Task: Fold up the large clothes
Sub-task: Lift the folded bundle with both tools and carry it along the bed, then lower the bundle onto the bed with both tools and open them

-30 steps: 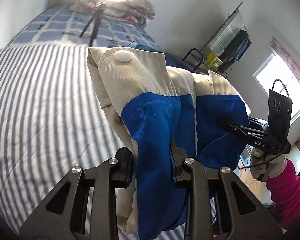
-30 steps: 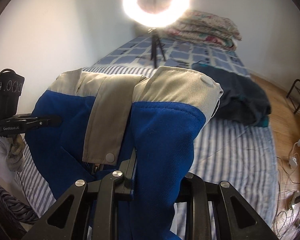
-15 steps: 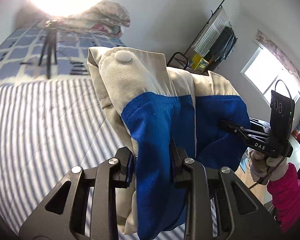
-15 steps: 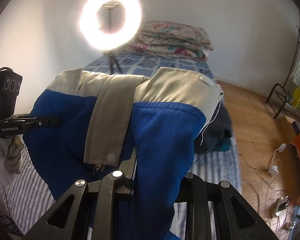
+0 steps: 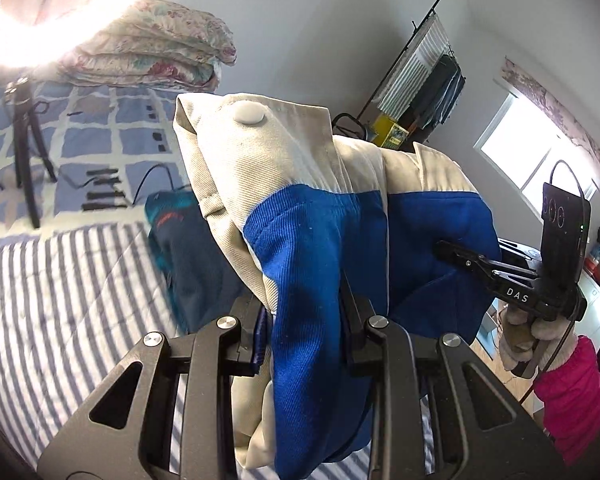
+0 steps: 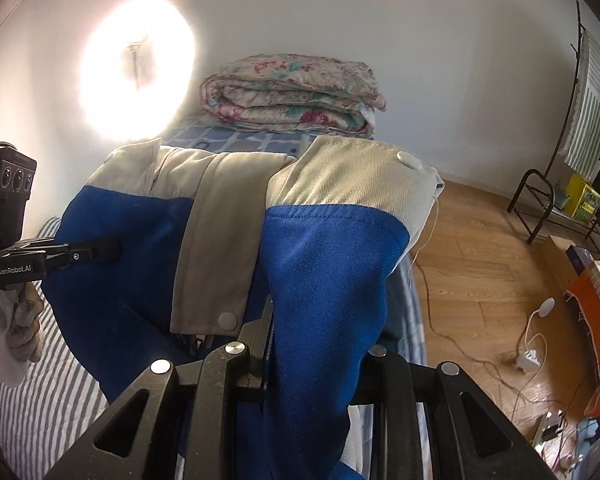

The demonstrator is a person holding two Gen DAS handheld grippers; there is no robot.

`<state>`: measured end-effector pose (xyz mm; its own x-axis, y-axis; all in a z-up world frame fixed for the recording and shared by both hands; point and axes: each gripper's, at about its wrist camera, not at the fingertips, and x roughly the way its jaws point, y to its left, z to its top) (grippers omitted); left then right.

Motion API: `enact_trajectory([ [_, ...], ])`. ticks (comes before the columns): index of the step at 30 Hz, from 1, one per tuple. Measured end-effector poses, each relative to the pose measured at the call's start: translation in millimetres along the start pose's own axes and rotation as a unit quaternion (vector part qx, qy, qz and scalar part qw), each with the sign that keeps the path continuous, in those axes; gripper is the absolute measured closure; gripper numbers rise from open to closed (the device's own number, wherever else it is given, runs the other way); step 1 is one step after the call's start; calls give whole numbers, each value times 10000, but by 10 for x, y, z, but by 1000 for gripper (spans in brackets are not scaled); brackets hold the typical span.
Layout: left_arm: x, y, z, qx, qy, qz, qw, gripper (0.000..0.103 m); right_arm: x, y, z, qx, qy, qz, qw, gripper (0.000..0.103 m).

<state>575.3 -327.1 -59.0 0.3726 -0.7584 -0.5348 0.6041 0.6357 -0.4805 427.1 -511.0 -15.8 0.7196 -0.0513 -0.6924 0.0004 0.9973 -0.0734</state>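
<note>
Bed (image 5: 60, 300) with a blue-and-white striped sheet, lying beyond and below both tools; its far end carries a checked blue cover and a folded floral quilt (image 6: 292, 96). Blue-and-beige jacket (image 5: 320, 240), the garment being folded, held in the air between the two tools, above the bed, beige collar band uppermost with a white snap button (image 5: 249, 114) on top. Left gripper (image 5: 304, 312): fingers closed narrowly on a bunched blue fold of the jacket, which spills over and down in front of them. Right gripper (image 6: 268, 332): likewise clamped on blue cloth near the beige front placket, the fabric hiding most of its right finger. In the left wrist view the right tool shows at the right, its side lettered "DAS", tips buried in the blue cloth. In the right wrist view the left tool shows at the left, lettered "GenRobot.AI", held by a gloved hand (image 6: 12, 328). Dark navy garment (image 5: 188, 264) lying on the sheet just behind the jacket. Clothes rack (image 5: 428, 80) against the far wall, hung with striped and dark items. Ring light (image 6: 136, 68) glaring at the bed's far end. White cables (image 6: 532, 344) on the wooden floor right of the right tool.
</note>
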Motion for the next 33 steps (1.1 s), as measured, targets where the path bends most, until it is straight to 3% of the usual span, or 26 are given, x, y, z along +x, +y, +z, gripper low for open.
enact_trajectory([
  [8,509,249,417,-162,-63,140,9998,76,641,-313,368,-73,83,104,9999,79],
  [14,900,532,461,-266,92,440,9986,76,1288,-529,383,-38,378,237,9990,78],
  [17,1138,751,379,-401,394,965,9937,72,1679,-660,310,136,737,-80,9972,62],
  [19,1233,879,289,-539,481,1163,9906,59,1867,-713,251,306,896,-216,9953,50],
  [21,1237,903,247,-491,374,1237,9904,52,1939,-725,232,296,814,-364,9956,38],
  [24,1220,899,224,-396,309,1414,9887,37,1975,-843,193,554,798,-319,9948,32],
  [29,1053,769,205,-48,218,1742,9845,36,1774,-845,207,537,627,-707,9941,32],
  [33,863,606,199,186,111,1852,9825,36,1470,-793,227,657,405,-767,9941,32],
])
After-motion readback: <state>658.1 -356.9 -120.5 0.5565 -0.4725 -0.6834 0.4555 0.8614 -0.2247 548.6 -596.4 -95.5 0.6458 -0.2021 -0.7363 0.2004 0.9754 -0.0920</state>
